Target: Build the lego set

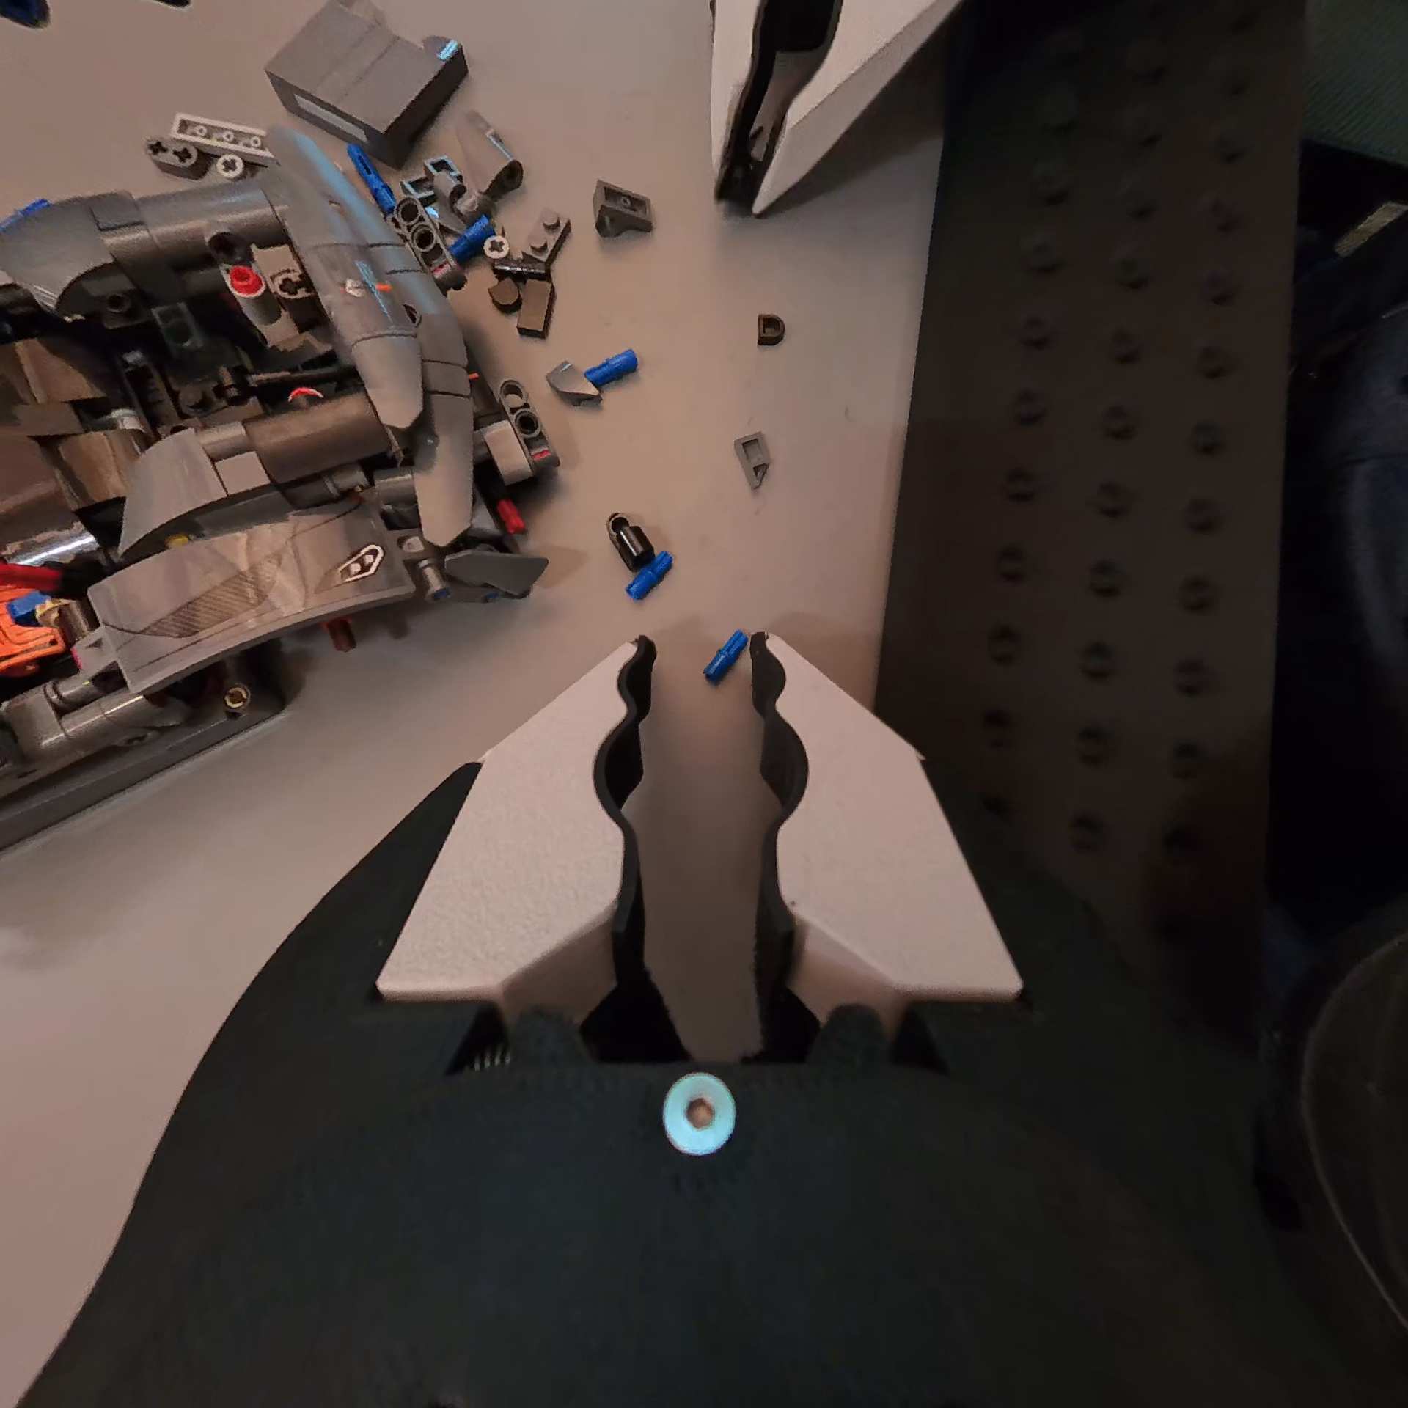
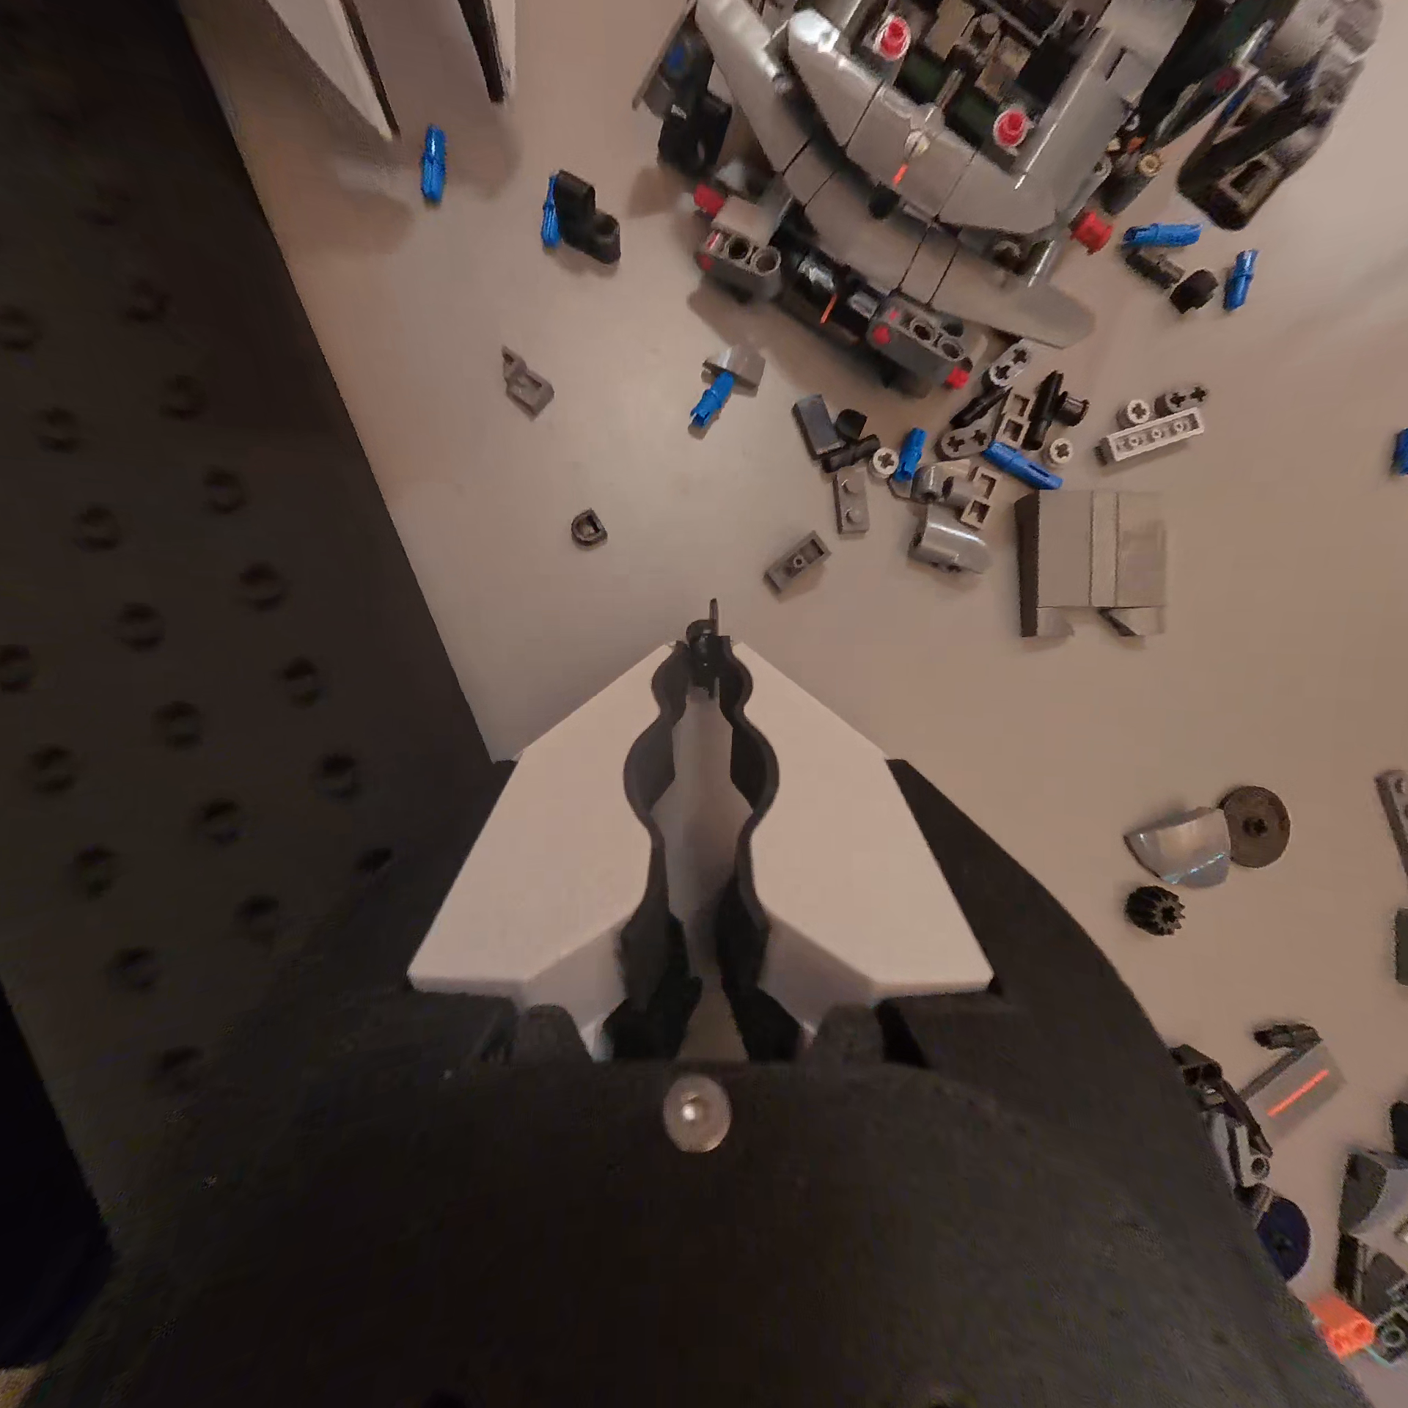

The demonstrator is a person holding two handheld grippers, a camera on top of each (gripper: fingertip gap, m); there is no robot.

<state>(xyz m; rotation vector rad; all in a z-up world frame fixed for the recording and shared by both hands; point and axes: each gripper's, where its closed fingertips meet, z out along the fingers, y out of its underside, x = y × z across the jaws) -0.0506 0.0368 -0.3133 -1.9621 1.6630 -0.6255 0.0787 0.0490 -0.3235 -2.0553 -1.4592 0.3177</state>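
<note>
left claw (image 1: pixel 702 657): jaws apart, blue pin (image 1: pixel 724 656) lying between its tips | right claw (image 2: pixel 707 661): pinching small black piece (image 2: pixel 705 648) | half-built grey model (image 1: pixel 228 427): on surface (image 1: pixel 762 472), among loose bricks

Matte black gripper bodies (image 1: pixel 699 648) (image 2: pixel 705 655), white wedge fingers (image 1: pixel 533 823), wavy black pads, silver screw at 6 o'clock.

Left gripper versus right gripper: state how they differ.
The left gripper is open and empty, a blue pin on the table between its fingers; the right gripper is shut on a small black piece. Both have white fingers with wavy black pads.
</note>
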